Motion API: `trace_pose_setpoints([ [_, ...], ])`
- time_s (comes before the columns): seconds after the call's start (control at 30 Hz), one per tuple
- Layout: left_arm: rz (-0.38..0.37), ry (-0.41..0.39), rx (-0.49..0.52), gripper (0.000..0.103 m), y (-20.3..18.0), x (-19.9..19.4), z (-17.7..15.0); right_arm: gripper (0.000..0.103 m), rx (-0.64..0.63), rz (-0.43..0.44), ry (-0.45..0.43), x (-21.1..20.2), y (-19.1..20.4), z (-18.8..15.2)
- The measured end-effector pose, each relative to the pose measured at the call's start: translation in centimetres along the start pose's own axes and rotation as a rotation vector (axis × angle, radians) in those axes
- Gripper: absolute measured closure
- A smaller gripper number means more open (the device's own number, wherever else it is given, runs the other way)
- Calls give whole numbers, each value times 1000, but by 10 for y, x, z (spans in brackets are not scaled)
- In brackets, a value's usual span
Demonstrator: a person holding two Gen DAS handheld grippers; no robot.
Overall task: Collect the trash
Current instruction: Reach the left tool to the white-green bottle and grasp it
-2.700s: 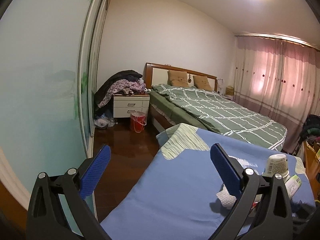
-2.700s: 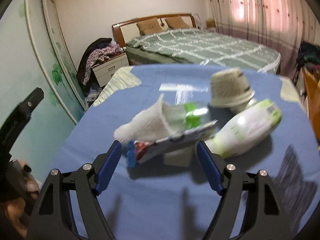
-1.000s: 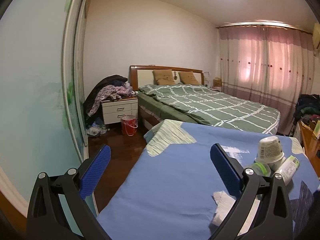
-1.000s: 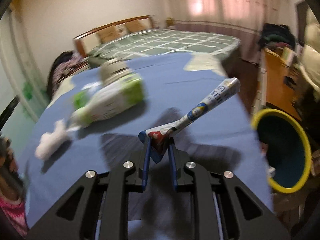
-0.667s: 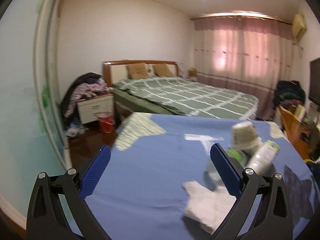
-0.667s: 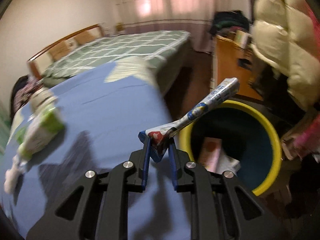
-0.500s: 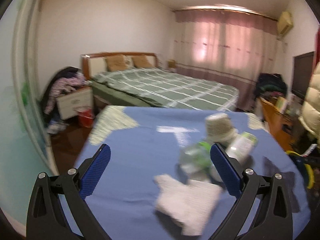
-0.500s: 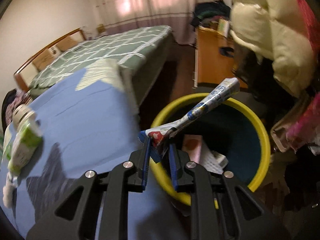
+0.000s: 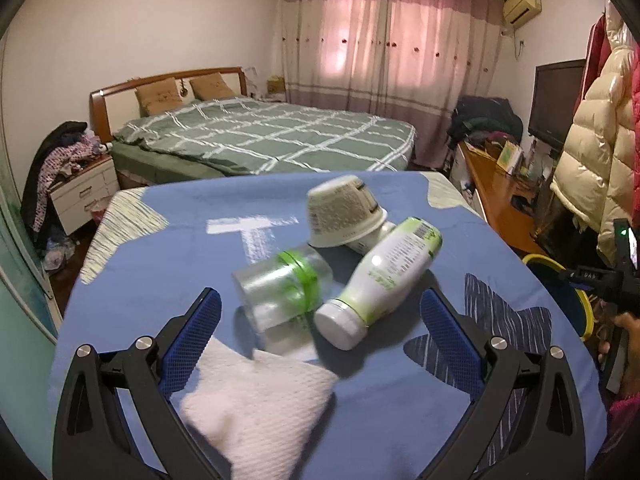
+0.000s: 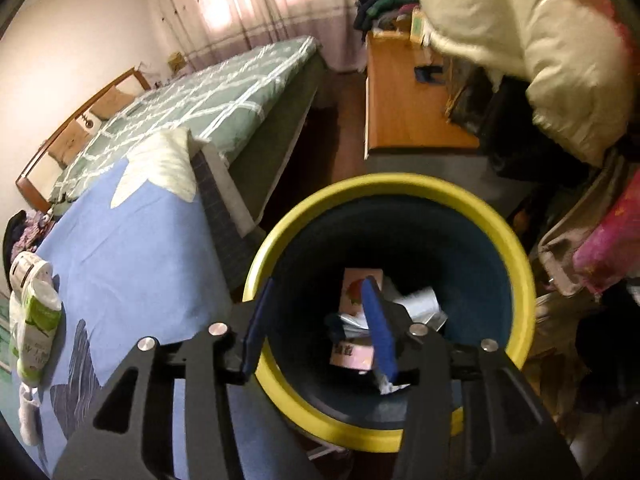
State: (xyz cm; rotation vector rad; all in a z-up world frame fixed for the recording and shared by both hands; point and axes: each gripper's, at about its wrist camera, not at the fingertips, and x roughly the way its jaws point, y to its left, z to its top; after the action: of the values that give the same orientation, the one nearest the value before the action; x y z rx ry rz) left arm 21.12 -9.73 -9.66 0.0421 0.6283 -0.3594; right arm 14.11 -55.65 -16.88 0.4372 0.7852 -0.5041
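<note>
My left gripper (image 9: 318, 314) is open above the blue tablecloth (image 9: 168, 272). Between its fingers lie a crumpled white tissue (image 9: 256, 404), a clear plastic bottle with a green band (image 9: 282, 294) and a white and green bottle (image 9: 380, 276). An upturned paper cup (image 9: 344, 210) sits behind them. My right gripper (image 10: 316, 320) is open and empty over the yellow-rimmed dark bin (image 10: 516, 264), which holds packets and wrappers (image 10: 356, 320). The bin's rim (image 9: 546, 261) also shows at the right of the left wrist view.
A green checked bed (image 9: 260, 136) stands behind the table, with a nightstand (image 9: 84, 196) piled with clothes at its left. A wooden cabinet (image 10: 404, 92) and hanging puffy coats (image 10: 532, 40) are beside the bin. The white and green bottle (image 10: 34, 328) lies on the table at far left.
My right gripper carried the rolled wrapper from the table over to the bin, then opened and dropped it in. My left gripper swung right and down toward the tissue and bottles.
</note>
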Motion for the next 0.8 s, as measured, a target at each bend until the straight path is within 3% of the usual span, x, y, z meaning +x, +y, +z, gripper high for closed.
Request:
trace_pose_setpoints([
  [0.23, 1, 78, -9, 5, 0, 31, 0, 51, -106, -15, -127, -29, 32, -13],
  [0.47, 21, 126, 18, 5, -6, 62, 5, 49, -135, 11, -128, -28, 42, -12],
  [0.67, -112, 228, 43, 6, -26, 86, 5, 47, -119, 27, -122, -26, 39, -13],
  [0.8, -159, 256, 110, 20, -49, 88, -4, 46, -123, 31, -121, -25, 39, -13],
])
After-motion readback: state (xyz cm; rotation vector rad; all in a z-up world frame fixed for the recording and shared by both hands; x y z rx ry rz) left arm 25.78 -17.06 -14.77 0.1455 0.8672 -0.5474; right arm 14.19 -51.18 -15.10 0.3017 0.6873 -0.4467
